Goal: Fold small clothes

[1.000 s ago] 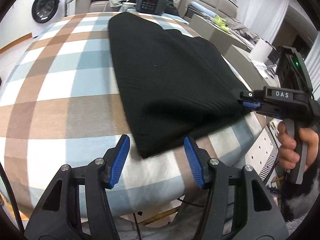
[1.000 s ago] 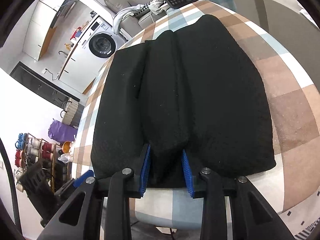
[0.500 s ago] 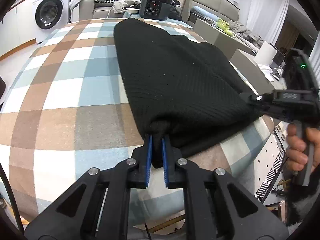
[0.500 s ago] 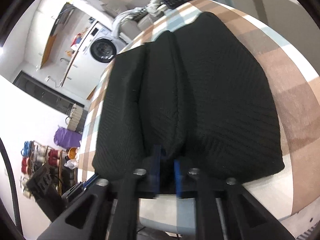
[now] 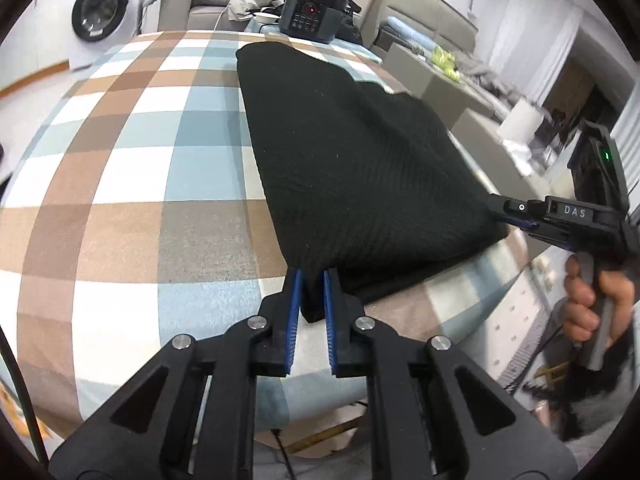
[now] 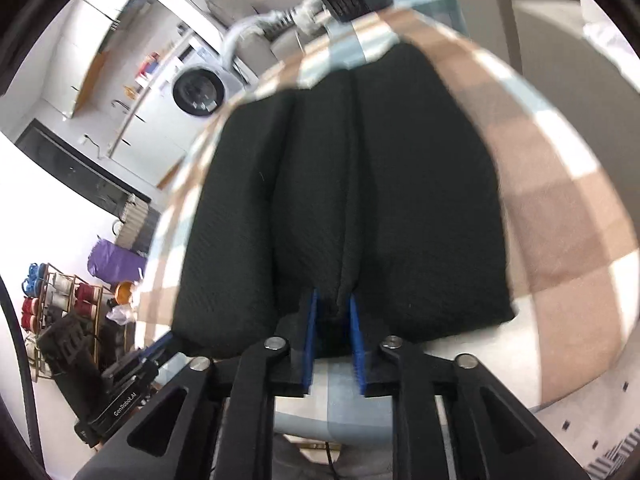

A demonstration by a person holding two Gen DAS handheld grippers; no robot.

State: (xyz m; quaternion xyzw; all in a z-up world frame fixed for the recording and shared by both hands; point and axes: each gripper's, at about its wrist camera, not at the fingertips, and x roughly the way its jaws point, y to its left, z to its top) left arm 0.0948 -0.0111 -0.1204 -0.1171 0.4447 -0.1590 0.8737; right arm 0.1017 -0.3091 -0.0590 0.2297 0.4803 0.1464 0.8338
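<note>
Left wrist view: left hand-held gripper (image 5: 311, 302), bottom centre of frame, is pinched on the near corner of the black garment (image 5: 352, 168), which lies on the checked surface (image 5: 132, 184) right of centre. A second ago its jaws stood wide with the corner loose between them; after closing they have just eased slightly. The right hand-held gripper (image 5: 506, 216), at the right edge, bites the other near corner.

Right wrist view: blue pads grip a bunched fold of the hem at lower centre; these jaws too closed, then eased. Judgement: both corners secured, a fold toward the far edge comes next.
</note>
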